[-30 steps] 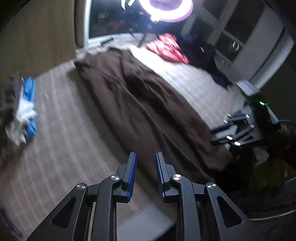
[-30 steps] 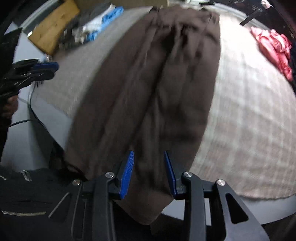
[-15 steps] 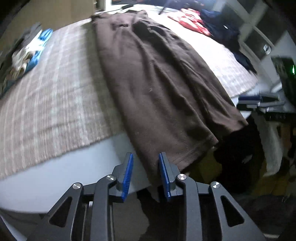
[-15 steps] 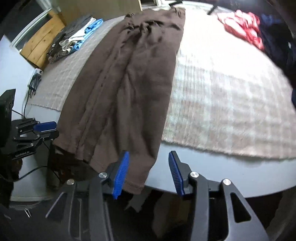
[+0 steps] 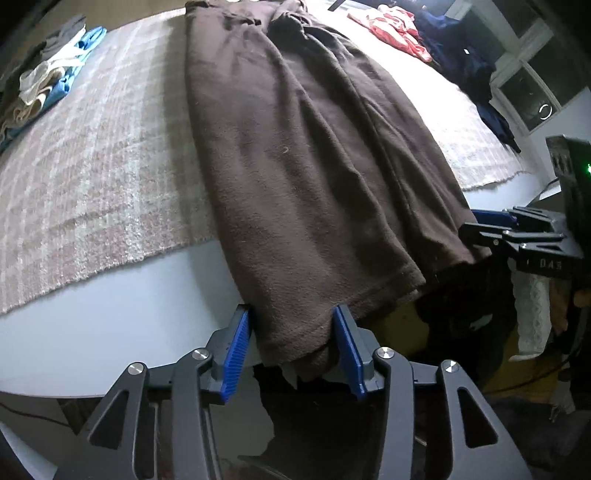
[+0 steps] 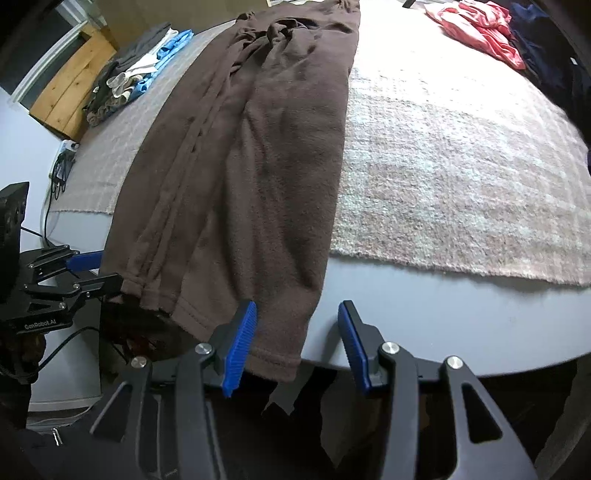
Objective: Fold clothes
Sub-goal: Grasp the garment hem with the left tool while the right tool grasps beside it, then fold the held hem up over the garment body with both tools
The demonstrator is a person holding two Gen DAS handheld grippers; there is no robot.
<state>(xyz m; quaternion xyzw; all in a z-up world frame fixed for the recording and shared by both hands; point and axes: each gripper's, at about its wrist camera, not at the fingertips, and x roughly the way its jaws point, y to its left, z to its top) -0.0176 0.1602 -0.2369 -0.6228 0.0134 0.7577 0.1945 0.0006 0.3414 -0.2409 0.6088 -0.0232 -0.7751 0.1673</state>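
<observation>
Left wrist view: the long brown fleece garment (image 5: pixel 303 177) hangs over the table edge; its hem sits between the left gripper (image 5: pixel 293 345), whose blue pads are opening.
Right gripper (image 6: pixel 299 341): fingers apart, not pinching; hem corner lies between them, nearer the left pad.
Change: both grippers were narrower before.

The trousers (image 5: pixel 295 155) lie lengthwise on the blanket (image 5: pixel 92 166) that covers the bed (image 6: pixel 443 314), their hems hanging over its near edge. The left gripper (image 5: pixel 291 332) straddles one hem and the right gripper (image 6: pixel 297 325) sits at the other. Folded clothes (image 6: pixel 136 70) lie at the far left corner, loose garments (image 6: pixel 480 29) at the far right.
</observation>
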